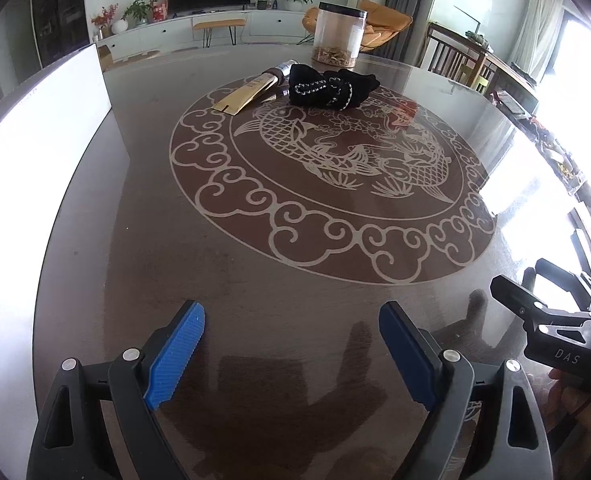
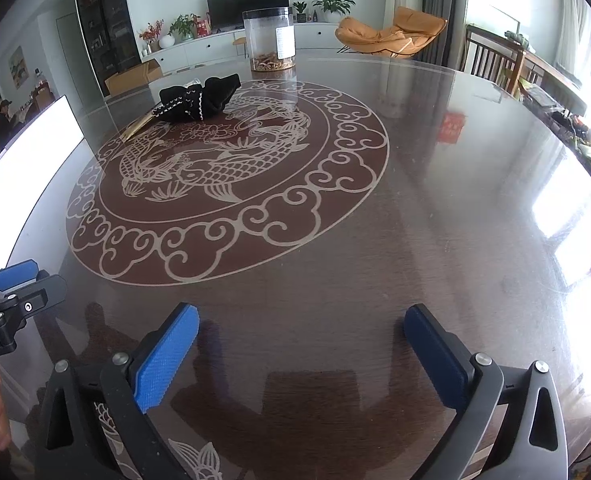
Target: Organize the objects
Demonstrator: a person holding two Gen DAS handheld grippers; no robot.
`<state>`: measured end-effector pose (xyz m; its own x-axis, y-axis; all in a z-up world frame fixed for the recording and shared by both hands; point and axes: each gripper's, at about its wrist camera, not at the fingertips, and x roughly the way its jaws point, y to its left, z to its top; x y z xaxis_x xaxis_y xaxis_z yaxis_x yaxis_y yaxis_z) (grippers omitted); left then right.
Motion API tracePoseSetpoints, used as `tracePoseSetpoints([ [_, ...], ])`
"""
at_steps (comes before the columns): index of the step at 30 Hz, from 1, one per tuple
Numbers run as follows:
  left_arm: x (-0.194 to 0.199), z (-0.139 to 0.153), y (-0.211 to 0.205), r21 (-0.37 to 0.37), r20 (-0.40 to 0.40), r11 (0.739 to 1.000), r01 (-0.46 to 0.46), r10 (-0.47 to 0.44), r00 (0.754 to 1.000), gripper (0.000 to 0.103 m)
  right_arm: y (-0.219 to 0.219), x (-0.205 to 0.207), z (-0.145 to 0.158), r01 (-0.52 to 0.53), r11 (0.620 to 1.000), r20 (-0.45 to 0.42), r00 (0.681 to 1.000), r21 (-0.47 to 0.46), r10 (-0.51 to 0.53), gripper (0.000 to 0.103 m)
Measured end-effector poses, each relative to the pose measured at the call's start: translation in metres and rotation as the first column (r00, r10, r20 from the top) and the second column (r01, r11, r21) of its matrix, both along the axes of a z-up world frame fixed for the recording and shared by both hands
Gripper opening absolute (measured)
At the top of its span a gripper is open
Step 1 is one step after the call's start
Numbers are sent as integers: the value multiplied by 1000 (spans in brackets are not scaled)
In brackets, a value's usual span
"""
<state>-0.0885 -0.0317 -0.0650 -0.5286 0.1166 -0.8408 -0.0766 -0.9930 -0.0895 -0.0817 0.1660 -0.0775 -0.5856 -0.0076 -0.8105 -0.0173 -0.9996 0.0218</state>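
Observation:
A black cloth pouch (image 1: pixel 331 86) with a pale bead cord lies at the far side of the round table (image 1: pixel 255 280). A gold tube (image 1: pixel 251 92) with a silver cap lies beside it, partly under it. A clear jar (image 1: pixel 338 34) with a black lid and brown bits at its bottom stands behind them. The pouch (image 2: pixel 199 98), the tube's gold end (image 2: pixel 137 126) and the jar (image 2: pixel 269 40) also show in the right wrist view. My left gripper (image 1: pixel 291 344) is open and empty over the near table. My right gripper (image 2: pixel 301 344) is open and empty, far from the objects.
A white board (image 1: pixel 43 152) stands at the table's left edge, also in the right wrist view (image 2: pixel 35 144). The table (image 2: pixel 415 240) is glossy with a fish pattern. Chairs (image 1: pixel 451 56) and a cluttered shelf (image 1: pixel 555 152) are to the right. The right gripper's body (image 1: pixel 551 320) is beside the left one.

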Motion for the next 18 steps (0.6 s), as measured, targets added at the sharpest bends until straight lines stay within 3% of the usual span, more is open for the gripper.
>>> tracePoseSetpoints([
  [4, -1, -4, 13, -94, 4, 995, 44, -44, 999, 95, -1, 0, 0, -1, 1000, 4, 1000, 8, 1, 103],
  [5, -1, -6, 14, -94, 10, 994, 50, -49, 999, 103, -1, 1, 0, -1, 1000, 3, 1000, 7, 1, 103],
  [18, -3, -7, 14, -92, 27, 993, 67, -65, 998, 103, -4, -1, -2, -4, 1000, 13, 1000, 29, 4, 103],
])
